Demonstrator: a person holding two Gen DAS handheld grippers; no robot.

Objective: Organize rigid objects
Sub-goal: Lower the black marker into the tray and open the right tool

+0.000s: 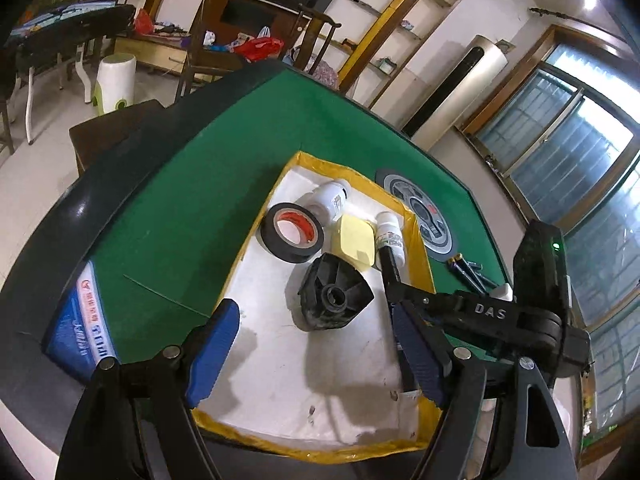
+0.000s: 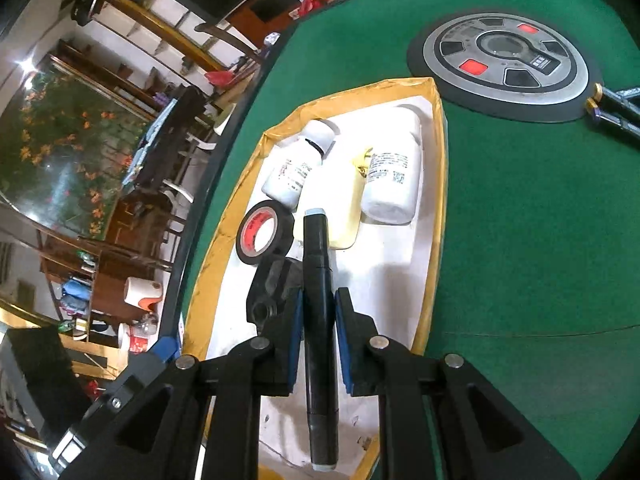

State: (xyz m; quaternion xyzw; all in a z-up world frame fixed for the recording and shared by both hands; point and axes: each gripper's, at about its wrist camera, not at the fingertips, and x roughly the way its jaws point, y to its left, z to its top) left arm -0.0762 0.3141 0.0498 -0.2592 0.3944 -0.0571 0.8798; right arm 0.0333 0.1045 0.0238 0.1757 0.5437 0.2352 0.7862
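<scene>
A: Carrying a black marker (image 2: 316, 300), the right tool (image 2: 318, 312) is clenched on it above the yellow-rimmed tray (image 2: 438, 184).

B: Lower it onto bare white floor beside the black knob (image 2: 272, 280), then release. The left tool (image 1: 316, 344) hangs released, empty.

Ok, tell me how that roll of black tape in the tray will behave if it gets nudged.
The black tape roll lies flat on its side in the tray, so it should slide, not roll. It looks rigid and fairly light. The white bottle behind it looks close enough that a push could bump it.
</scene>
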